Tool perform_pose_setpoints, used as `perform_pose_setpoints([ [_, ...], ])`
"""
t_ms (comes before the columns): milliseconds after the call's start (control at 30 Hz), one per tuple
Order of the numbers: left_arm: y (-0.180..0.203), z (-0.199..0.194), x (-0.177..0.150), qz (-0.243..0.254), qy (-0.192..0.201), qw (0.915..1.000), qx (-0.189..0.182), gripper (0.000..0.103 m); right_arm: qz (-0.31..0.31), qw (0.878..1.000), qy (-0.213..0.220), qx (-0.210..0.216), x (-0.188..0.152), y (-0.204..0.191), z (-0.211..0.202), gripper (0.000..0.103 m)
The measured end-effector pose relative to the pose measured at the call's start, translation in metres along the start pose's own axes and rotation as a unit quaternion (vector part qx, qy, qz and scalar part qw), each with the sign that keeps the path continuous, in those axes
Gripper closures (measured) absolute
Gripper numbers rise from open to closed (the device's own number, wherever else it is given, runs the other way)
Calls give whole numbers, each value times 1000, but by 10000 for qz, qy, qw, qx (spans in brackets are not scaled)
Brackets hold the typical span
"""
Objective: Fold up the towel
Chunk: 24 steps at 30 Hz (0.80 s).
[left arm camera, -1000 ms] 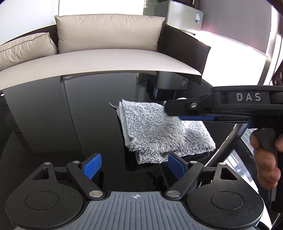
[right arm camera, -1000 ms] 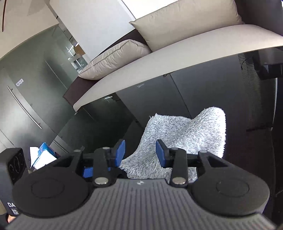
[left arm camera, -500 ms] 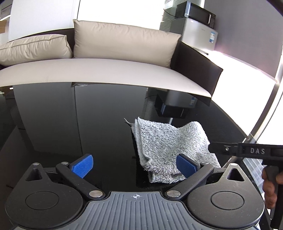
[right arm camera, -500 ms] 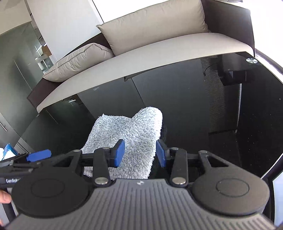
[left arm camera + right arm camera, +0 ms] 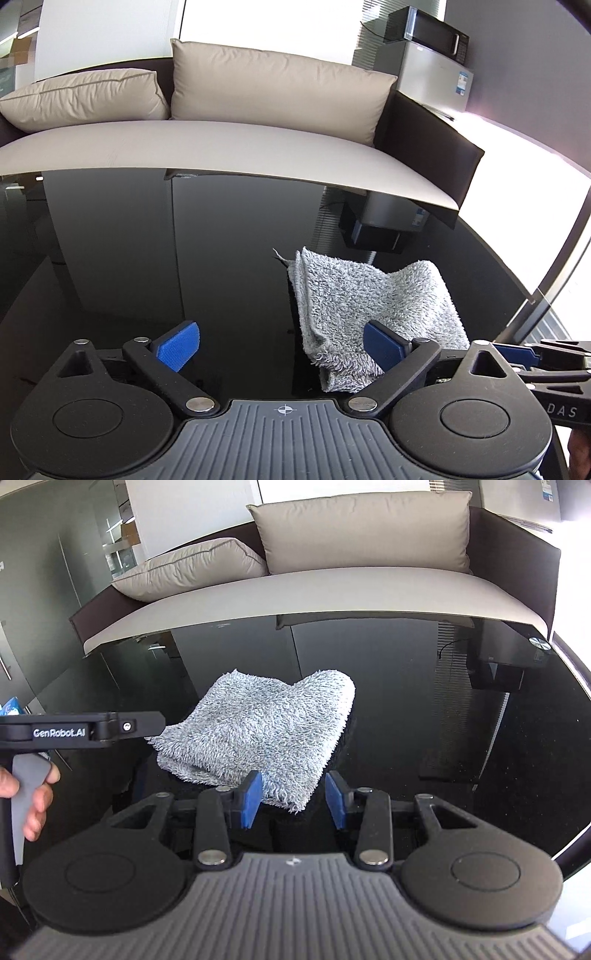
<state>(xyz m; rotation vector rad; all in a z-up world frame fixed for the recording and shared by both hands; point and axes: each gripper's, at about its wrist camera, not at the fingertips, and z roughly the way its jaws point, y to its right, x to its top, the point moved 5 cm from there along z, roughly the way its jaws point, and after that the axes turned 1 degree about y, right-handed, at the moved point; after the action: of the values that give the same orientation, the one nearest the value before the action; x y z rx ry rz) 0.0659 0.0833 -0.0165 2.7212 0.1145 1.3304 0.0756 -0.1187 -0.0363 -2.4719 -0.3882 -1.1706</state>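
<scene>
1. The left tool (image 5: 282, 349) stands wide apart at the bottom of its frame, holding nothing.
2. The right tool (image 5: 293, 799) is narrower but parted, empty, its pads just in front of the towel's near corner.
3. The grey towel (image 5: 258, 731) lies folded on the black glossy surface (image 5: 147, 258), right of centre in the left view.
4. A beige sofa (image 5: 221, 147) fills the upper frame.

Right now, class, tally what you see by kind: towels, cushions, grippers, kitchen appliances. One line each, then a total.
Towel: 1
Cushions: 2
Grippers, left gripper and right gripper: 2
Appliances, microwave and fridge: 2
Total: 7
</scene>
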Motion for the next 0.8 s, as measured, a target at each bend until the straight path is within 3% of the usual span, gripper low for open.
perform_pose_setpoints([
  [267, 7, 15, -4, 139, -82, 9999, 49, 64, 52, 9999, -99, -75, -3, 3, 5, 89],
  [367, 10, 19, -6, 204, -100, 9997, 95, 79, -28, 9997, -172, -151, -3, 2, 6, 92],
  [633, 17, 26, -11, 334, -224, 9991, 157, 83, 11, 9990, -303, -340, -2, 5, 2, 92],
  [800, 19, 26, -11, 317, -209, 9991, 179, 83, 56, 9993, -51, -368, 6, 6, -7, 92],
])
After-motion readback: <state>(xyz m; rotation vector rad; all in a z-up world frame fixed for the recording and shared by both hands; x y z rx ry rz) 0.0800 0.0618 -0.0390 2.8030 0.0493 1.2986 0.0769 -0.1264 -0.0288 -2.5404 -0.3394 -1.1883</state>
